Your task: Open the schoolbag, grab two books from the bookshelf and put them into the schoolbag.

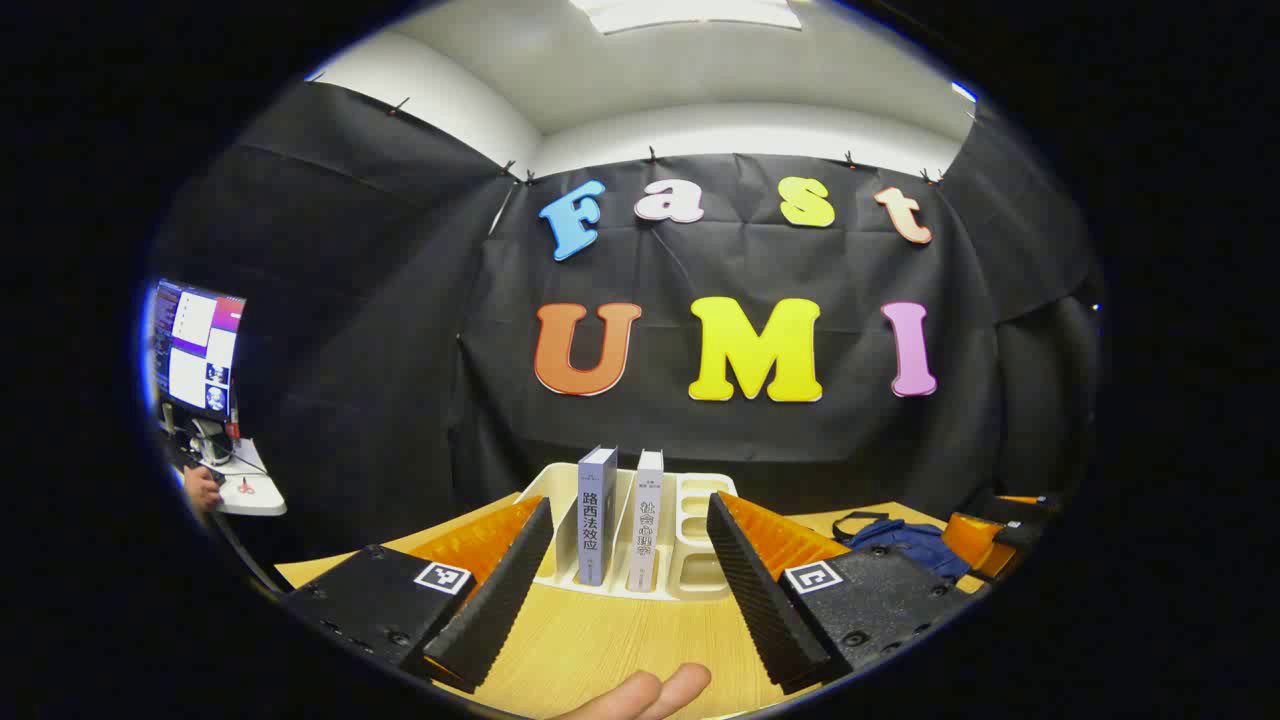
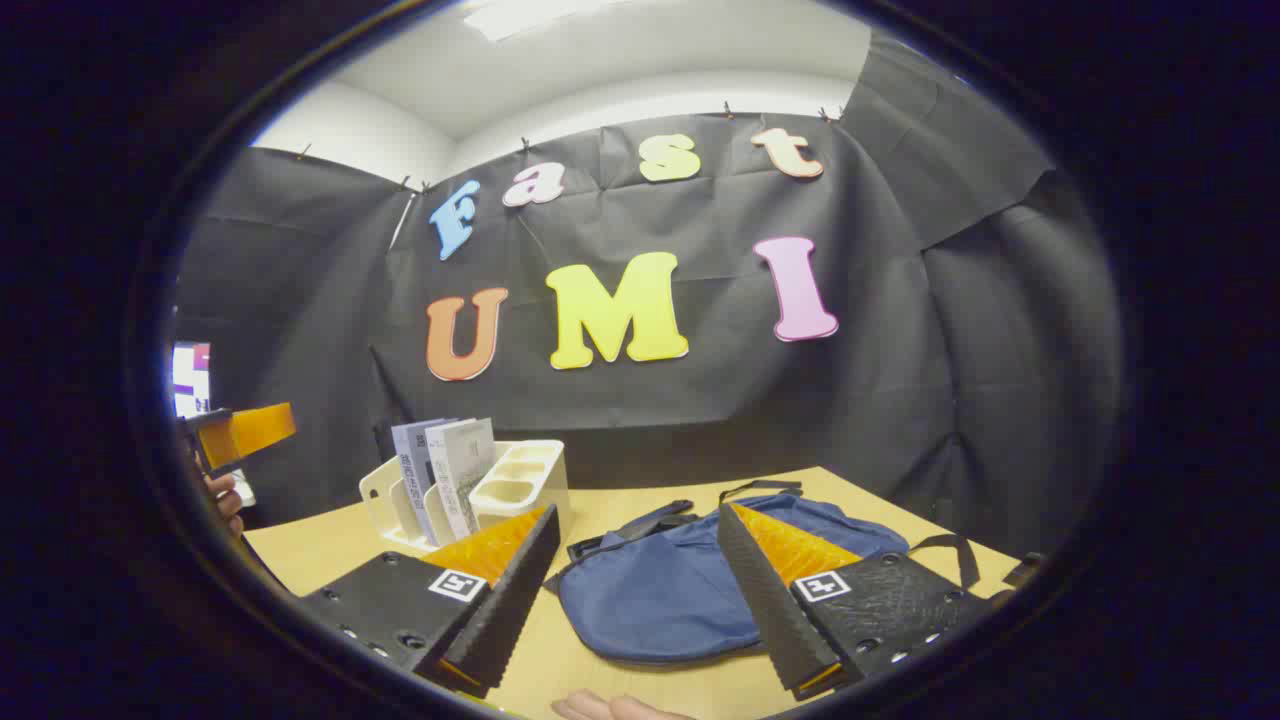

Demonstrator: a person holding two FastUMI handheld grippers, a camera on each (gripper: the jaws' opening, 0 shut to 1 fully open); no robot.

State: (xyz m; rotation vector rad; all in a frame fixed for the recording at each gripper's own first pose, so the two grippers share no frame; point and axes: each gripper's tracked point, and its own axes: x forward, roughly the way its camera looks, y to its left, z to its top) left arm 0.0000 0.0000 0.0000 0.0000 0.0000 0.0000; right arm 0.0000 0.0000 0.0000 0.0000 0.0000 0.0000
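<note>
Jaws of the left gripper [image 1: 630,590] stand wide apart over the desk [image 1: 600,650], holding nothing; at 12 o'clock between them, two books [image 1: 620,515] stand upright in the white bookshelf [image 1: 700,520]. Jaws of the right gripper [image 2: 635,590] gape too, empty, with the blue schoolbag [image 2: 680,590] lying flat between them, apparently still closed.
</note>
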